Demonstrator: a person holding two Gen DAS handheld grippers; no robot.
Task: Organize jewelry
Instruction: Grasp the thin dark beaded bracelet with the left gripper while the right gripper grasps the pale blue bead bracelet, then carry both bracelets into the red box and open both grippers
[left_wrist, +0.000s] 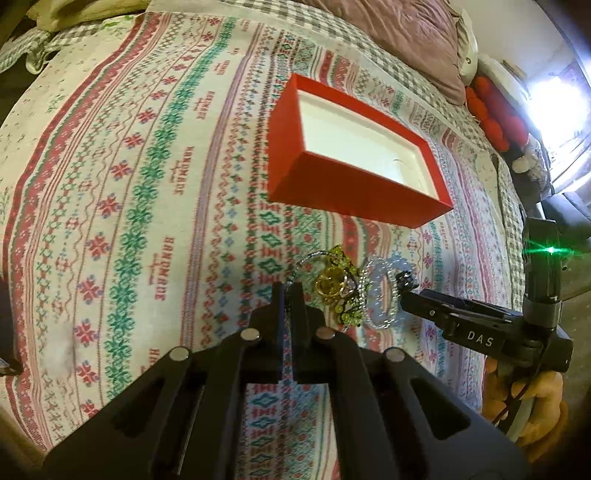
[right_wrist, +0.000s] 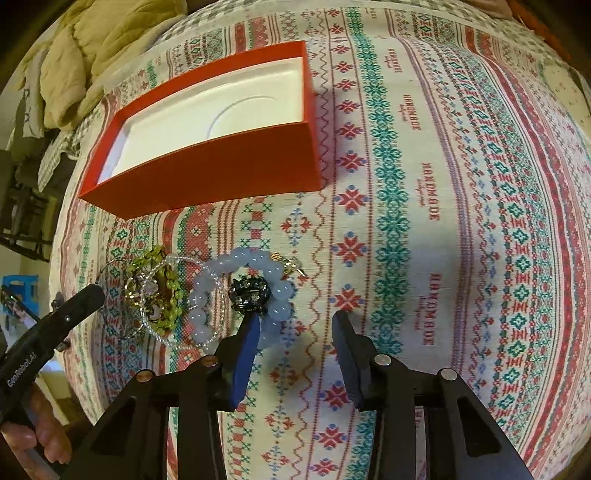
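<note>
1. Left gripper (left_wrist: 290, 291): one, nearest in the left wrist view. Jaws pinched together; a thin silver wire hoop (left_wrist: 308, 260) runs down into the slit between them, so it looks clamped on that hoop. A hand (right_wrist: 44, 439) holds its handle at the lower left of the right wrist view.
2. Right gripper (right_wrist: 295, 332): one. Jaws stand partly apart, neither wide nor narrow, and nothing is pressed between the pads. Its left finger (right_wrist: 245, 354) rests at the edge of the jewelry pile; its right finger lies over bare cloth. The holding hand (left_wrist: 528, 406) shows at the right of the left wrist view.
3. Jewelry pile, lying between the two grippers on the bedspread (right_wrist: 461, 221). Count, as far as the tangle allows:
   - one pale blue bead bracelet (right_wrist: 221, 273)
   - one dark studded ring-shaped piece (right_wrist: 249, 293), lying on the blue bracelet
   - one green bead strand (right_wrist: 168, 284)
   - one clear small-bead loop (right_wrist: 177, 260)
   - one gold-coloured piece (left_wrist: 327, 286), its kind unclear
4. Red box (right_wrist: 207, 173): one, open, white-lined, beyond the pile and apart from it. No jewelry in it.
5. Farthest: one mauve cushion (left_wrist: 399, 33) at the bed's far edge.
</note>
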